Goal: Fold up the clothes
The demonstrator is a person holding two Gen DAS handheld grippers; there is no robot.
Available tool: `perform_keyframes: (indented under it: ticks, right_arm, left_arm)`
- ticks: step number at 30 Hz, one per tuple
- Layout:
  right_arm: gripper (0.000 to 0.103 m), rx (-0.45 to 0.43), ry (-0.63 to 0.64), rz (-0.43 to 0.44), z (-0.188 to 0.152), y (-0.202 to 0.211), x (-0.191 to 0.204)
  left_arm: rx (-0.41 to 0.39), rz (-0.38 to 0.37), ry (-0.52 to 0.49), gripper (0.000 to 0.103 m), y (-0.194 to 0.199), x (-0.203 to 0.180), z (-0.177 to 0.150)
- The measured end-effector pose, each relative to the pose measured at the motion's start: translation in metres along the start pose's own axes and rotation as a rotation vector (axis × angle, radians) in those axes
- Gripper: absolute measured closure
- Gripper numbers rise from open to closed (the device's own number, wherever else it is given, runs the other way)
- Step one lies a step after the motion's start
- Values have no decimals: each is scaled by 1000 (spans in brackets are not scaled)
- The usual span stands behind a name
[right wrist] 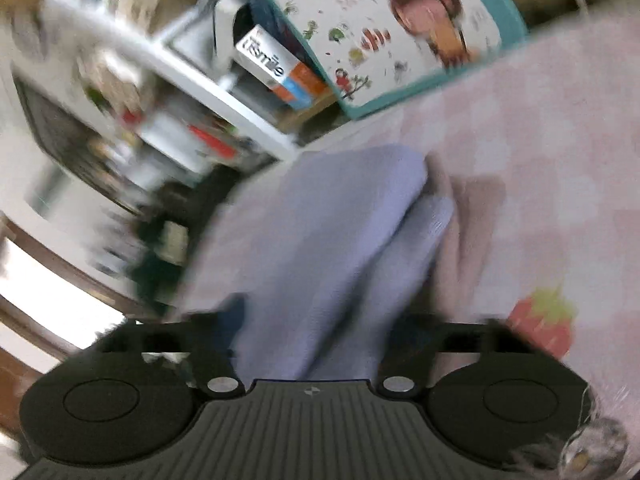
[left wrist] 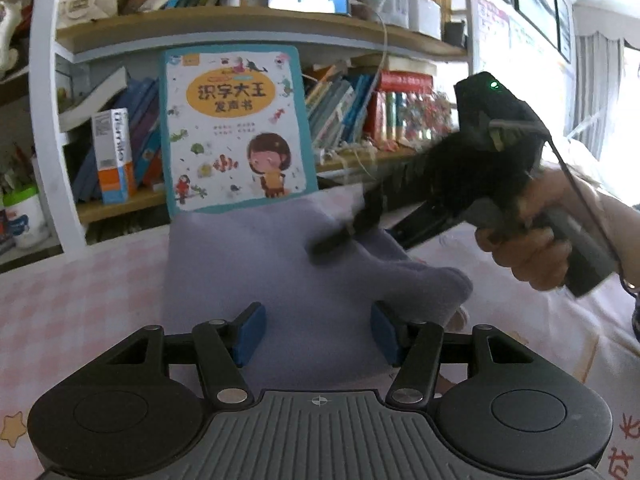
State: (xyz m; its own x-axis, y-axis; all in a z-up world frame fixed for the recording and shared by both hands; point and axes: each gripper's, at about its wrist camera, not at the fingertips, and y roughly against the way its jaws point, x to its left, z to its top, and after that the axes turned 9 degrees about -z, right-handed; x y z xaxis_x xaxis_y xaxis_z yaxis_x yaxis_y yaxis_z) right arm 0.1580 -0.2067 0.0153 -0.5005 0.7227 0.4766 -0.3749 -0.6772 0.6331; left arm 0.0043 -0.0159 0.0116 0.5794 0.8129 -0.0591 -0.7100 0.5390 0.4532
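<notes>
**Folding lavender garment, mid-carry**

Lifting a flap: right gripper (left wrist: 352,228) seems clamped on a fold of the lavender garment (left wrist: 288,280), which lies on the pink checked cloth (left wrist: 80,300) near its far edge, below the picture book (left wrist: 236,128). Left gripper (left wrist: 318,332) hovers with jaws wide, holding nothing. Carry the flap level, land edges flush, pin with the left.

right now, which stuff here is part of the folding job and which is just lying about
In the job:
lavender garment
left gripper
right gripper

Lying about:
picture book
bookshelf
white box
checked pink cloth
</notes>
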Motion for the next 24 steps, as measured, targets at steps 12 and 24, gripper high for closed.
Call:
perform_keyframes:
  ticks: [12, 24]
  right_arm:
    - [61, -117, 223, -125, -7, -1, -1]
    - [50, -56, 58, -42, -30, 38, 3]
  left_arm:
    - [24, -17, -22, 41, -8, -2, -2]
    - [-32, -8, 53, 69, 16, 29, 7]
